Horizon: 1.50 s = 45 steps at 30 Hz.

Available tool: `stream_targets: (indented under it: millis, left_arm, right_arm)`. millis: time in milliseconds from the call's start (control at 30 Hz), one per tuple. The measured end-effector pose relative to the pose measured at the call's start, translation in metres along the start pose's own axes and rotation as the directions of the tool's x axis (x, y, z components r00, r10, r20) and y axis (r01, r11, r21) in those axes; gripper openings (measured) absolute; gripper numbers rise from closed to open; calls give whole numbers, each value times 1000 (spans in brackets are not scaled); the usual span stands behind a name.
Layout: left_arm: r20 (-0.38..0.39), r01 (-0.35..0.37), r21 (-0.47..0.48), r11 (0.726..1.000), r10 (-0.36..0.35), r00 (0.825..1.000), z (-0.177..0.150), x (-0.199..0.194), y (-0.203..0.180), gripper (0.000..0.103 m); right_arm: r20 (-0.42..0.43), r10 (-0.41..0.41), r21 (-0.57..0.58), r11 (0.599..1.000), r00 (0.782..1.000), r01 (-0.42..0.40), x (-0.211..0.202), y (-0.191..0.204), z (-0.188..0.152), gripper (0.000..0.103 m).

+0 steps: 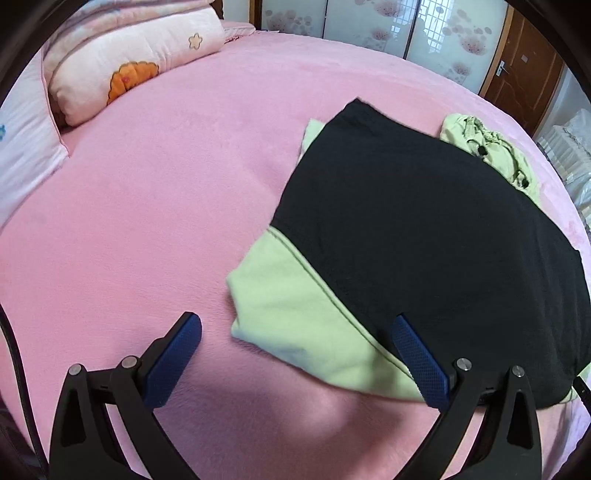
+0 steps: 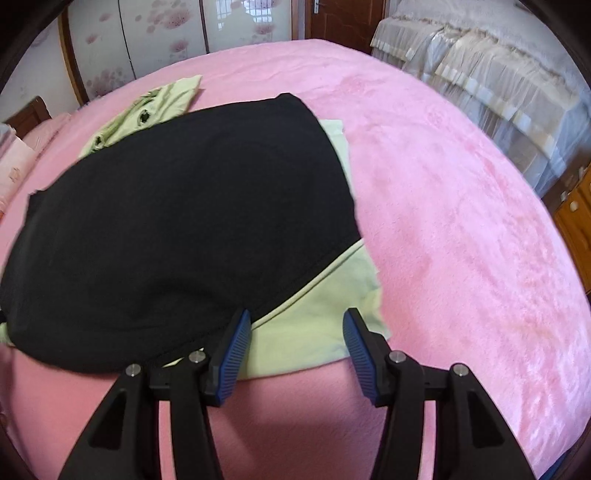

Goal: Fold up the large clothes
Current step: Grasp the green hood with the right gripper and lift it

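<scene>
A big bed with a soft pink fleece blanket (image 1: pixel 155 206) fills the room. On it lies the large piece of clothing, a black and light green cloth top (image 1: pixel 424 229), spread flat with the black part on top and light green cloth sticking out at the near corners. Its green hood (image 1: pixel 487 147) (with dark eyelets) lies at the far end. The left gripper (image 1: pixel 295 332) has its blue pads spread wide, hanging over a green corner and gripping nothing. The right gripper (image 2: pixel 297 332) is about half spread above the other green corner, also with nothing pinched. A folded pale pink quilt (image 1: pixel 129 62) sits at the head of the bed. A flowery sliding door (image 1: pixel 388 29) stands behind.
</scene>
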<state>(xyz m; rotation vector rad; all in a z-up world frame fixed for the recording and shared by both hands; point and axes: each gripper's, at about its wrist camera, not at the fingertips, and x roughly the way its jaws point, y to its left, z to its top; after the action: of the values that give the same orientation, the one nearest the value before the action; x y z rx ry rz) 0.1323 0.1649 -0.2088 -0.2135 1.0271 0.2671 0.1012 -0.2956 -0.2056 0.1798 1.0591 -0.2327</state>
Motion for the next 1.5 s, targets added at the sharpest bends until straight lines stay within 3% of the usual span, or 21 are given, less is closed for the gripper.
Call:
stream_targets:
  millis: [233,333,467,600,800,933,1100,1333,1400,1500]
  left_arm:
    - [4,101,70,992,-101,995,20,-50,-25,103]
    - [0,167,121,978,-168,986,40,-69,-43,103]
    - [-7,207,208,956,-211,978,79,-92,-71,103]
    - [8,220,296,929,-233,972,128,-114,-107,103]
    - [43,233,329,915,-260,965,199,-118,-153,103]
    - [68,223,341,913,-260,963,244,-91,-184,103]
    - [78,199,424,883,-255,964,284,-30,-225,103]
    - [41,172,458,872,-214,976,298,85,-262,103]
    - [17,174,433,884,-201,979,298,114,-268,103]
    - [-23,187,396,899,-194,981,297,150,-273,103]
  right_arm:
    - [-3,112,-22,993,994,-112,-32,24,2,53]
    - [-4,156,-56,986,988,-156,-47,37,19,53]
    - [13,189,-116,976,982,-186,-68,56,67,53]
    - [100,201,-186,966,975,-180,-102,78,129,53]
    - [187,202,-244,957,961,-154,-119,109,226,53]
    - [190,181,-236,962,965,-135,-92,123,284,53]
    - [125,174,-182,972,977,-150,-21,131,345,53]
    - [35,231,-62,971,972,-229,84,135,378,53]
    - [6,274,-18,961,962,-274,111,136,384,54]
    - [-27,259,11,966,966,-259,144,139,387,54]
